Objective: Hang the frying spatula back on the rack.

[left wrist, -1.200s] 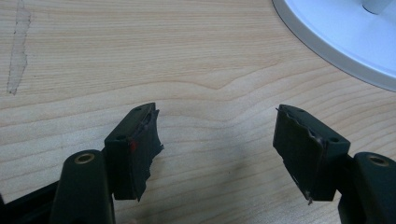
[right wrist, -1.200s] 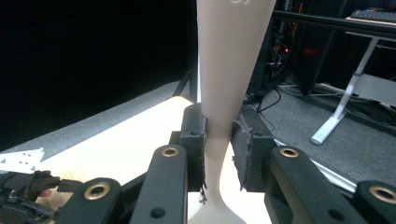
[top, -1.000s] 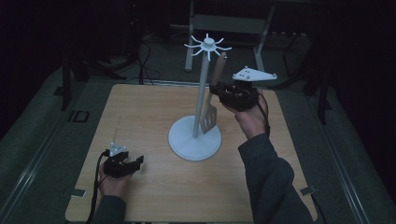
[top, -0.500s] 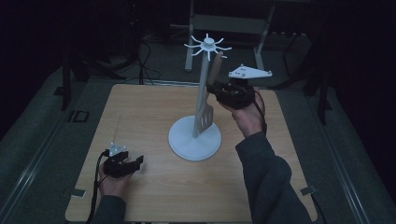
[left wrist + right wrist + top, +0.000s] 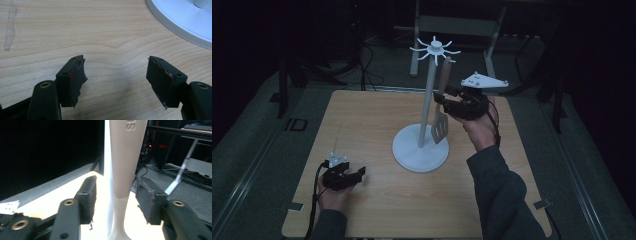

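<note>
Spatula [image 5: 441,117] is hanging from a hook of the white rack [image 5: 426,107] at centre frame, so hanging looks done. Right claw [image 5: 451,98] has just been opening, handle between but untouched. Left claw [image 5: 354,175] is resting wide on the tabletop [image 5: 362,120], lower left.

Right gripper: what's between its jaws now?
The spatula's handle stands between the right gripper, with gaps on both sides; the jaws have just been opening. Right gripper view.

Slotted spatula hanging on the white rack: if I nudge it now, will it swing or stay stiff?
The slotted spatula with the pale handle hangs from a hook of the white rack, so it would probably swing. It looks rigid. The right hand-held gripper, jaws just opened, isn't pressing it.
</note>
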{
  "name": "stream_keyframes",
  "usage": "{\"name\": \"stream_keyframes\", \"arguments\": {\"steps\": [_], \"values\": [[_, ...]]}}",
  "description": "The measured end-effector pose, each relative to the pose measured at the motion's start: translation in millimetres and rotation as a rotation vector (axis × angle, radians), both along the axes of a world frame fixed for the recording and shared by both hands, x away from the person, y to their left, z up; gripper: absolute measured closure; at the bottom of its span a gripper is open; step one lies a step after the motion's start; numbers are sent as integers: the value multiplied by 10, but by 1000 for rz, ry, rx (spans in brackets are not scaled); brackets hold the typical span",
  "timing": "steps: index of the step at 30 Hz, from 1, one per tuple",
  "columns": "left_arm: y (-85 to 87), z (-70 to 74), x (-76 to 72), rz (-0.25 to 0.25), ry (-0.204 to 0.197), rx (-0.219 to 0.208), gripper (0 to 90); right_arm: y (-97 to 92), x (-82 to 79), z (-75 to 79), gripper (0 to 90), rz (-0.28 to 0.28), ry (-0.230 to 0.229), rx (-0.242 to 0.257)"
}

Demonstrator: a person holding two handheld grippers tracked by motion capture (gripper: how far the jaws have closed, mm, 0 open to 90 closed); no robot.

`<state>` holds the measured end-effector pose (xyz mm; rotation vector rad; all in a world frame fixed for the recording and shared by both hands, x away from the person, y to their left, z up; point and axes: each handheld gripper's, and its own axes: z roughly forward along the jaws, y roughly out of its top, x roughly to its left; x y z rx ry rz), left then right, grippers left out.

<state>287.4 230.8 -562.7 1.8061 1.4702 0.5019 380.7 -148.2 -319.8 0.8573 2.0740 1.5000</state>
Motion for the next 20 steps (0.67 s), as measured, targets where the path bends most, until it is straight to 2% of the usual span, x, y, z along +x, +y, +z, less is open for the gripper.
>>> {"name": "stream_keyframes", "arguments": {"steps": [5, 17, 20], "values": [[2, 0, 0, -1, 0, -2, 314, -33, -24, -25, 410, -42, -2, -5], [-5, -1, 3, 1, -1, -2, 314, -164, -81, -132, 367, -69, 25, -27], [-3, -2, 4, 1, 0, -2, 314, -229, -123, -200, 360, -70, 36, -39]]}}
